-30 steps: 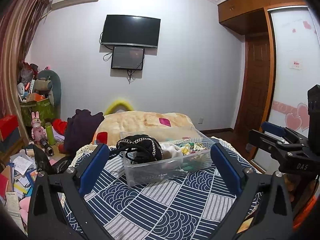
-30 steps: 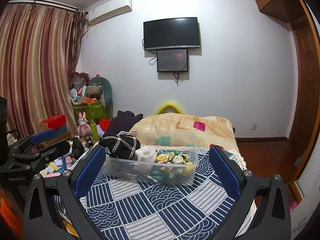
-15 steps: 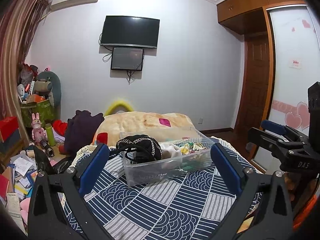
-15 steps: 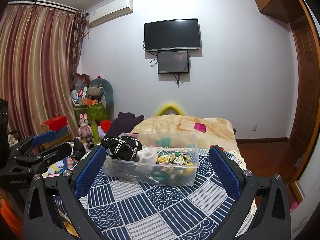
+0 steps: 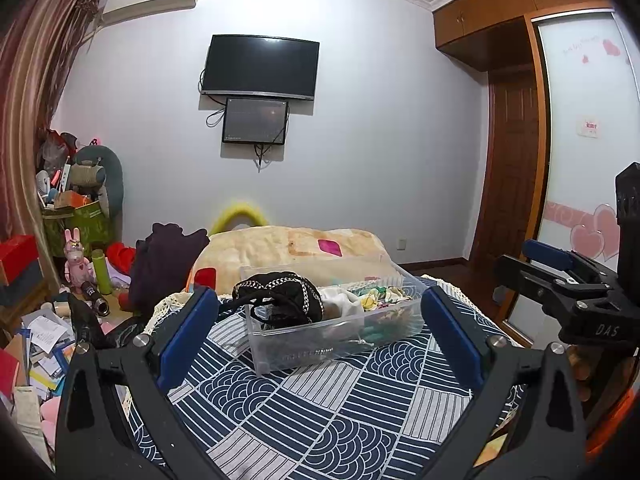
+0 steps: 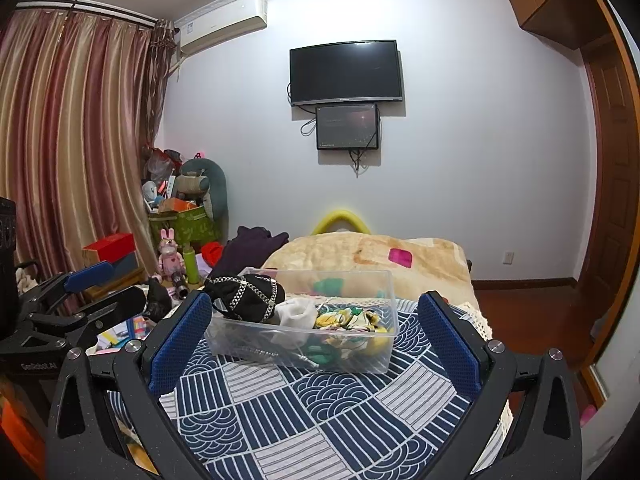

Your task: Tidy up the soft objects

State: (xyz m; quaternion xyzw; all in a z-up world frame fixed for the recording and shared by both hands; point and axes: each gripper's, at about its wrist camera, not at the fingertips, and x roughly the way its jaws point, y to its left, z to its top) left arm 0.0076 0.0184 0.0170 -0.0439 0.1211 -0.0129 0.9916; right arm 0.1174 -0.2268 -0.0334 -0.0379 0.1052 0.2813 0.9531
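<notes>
A clear plastic bin (image 5: 304, 350) (image 6: 360, 354) sits on a blue and white patterned cloth (image 5: 320, 412) (image 6: 320, 412). A black item with chain trim (image 5: 280, 294) (image 6: 244, 296) is draped over the bin's left end. A white piece (image 5: 340, 300) (image 6: 298, 314) and yellow-green patterned pieces (image 5: 380, 294) (image 6: 352, 320) lie inside. My left gripper (image 5: 318, 332) is open, short of the bin, holding nothing. My right gripper (image 6: 316, 336) is also open and empty, its blue pads framing the bin. Each gripper shows at the edge of the other's view (image 5: 568, 280) (image 6: 76, 300).
Beyond the bin lie a beige blanket (image 5: 288, 246) (image 6: 380, 256) and a dark purple garment (image 5: 164, 256) (image 6: 248, 246). Toys, bottles, papers and a green box (image 5: 80, 220) (image 6: 184, 226) crowd the left side. A wooden door (image 5: 512, 168) and a wardrobe stand on the right.
</notes>
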